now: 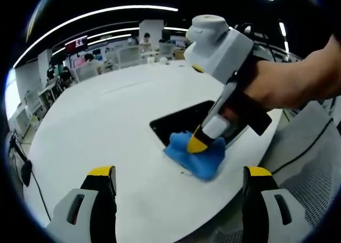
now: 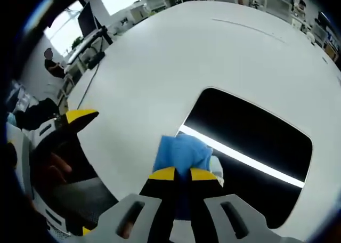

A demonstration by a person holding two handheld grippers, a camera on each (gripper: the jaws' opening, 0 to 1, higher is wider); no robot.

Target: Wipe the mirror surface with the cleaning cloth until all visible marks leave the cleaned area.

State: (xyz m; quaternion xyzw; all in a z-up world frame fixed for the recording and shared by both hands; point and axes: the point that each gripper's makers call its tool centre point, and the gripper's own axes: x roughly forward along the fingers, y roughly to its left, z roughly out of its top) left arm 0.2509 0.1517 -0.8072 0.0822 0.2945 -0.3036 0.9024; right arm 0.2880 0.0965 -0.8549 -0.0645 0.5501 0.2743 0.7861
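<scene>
White and wide, the round worktop [image 1: 106, 126] sits in an open office with ceiling light strips and desks behind it. Near its edge lies the mirror [image 2: 256, 142], a dark rounded rectangle flat on the surface, reflecting one bright light strip. The blue cloth [image 2: 181, 153] rests on the mirror's corner nearest the worktop edge, partly on the glass and partly spilling onto the white surface. The right gripper [image 2: 182, 175] is clamped on the cloth, its yellow-tipped jaws pressed together with the fabric bunched between them; in the left gripper view it comes down on the cloth, with a hand [image 1: 277, 88] around its body. The left gripper [image 1: 178, 176] hangs above the worktop with its jaws wide apart, holding nothing. I judge the wiping to be at an early corner pass, with most of the glass not yet covered. The main risk is that the mirror is not held down: a push toward the near edge could slide it off the worktop. The bunched cloth also leaves little fabric under the tips, so hard jaw ends might scrape the glass, and a loose fold could slip free mid-stroke.
</scene>
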